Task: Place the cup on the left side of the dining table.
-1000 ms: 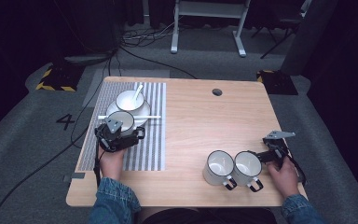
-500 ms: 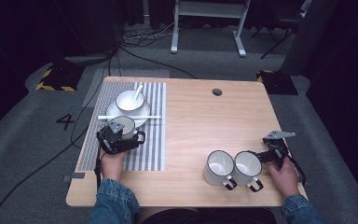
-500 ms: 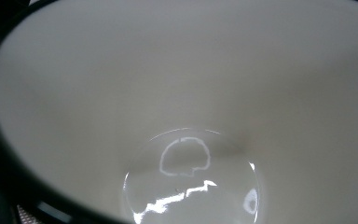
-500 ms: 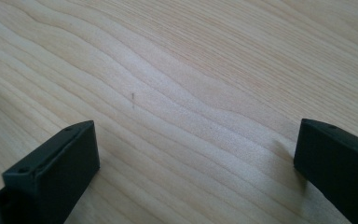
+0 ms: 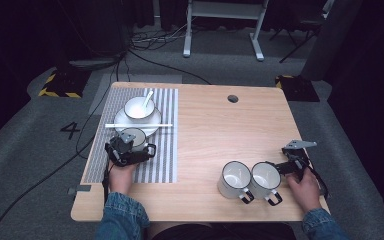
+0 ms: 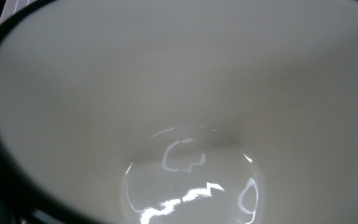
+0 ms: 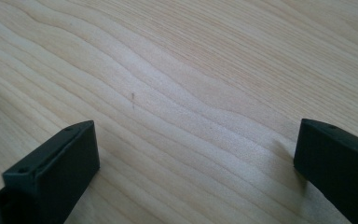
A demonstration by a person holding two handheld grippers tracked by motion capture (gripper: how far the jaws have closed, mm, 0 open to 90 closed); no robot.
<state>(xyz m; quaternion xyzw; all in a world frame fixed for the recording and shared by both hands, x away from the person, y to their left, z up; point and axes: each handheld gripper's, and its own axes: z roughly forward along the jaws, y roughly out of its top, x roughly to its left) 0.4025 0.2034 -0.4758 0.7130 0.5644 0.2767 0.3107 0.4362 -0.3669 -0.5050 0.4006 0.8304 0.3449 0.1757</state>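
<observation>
Wooden table (image 5: 205, 130) on grey carpet, left gripper (image 5: 122, 150) clamping mug (image 5: 136, 137), right gripper (image 5: 280, 167) wide open.

Blue denim sleeves (image 5: 122, 217); black fingers (image 7: 51, 163), seemingly one screw hole each

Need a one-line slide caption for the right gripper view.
Right tool, open, empty, over bare wooden table.

One sign can be read: a white number "4" (image 5: 70, 130) painted on the grey floor (image 5: 25, 150), to the left of the table (image 5: 215, 120). Near it, farther back, there is a yellow and black striped marking (image 5: 55, 92), without any letters. No other text is readable.
</observation>
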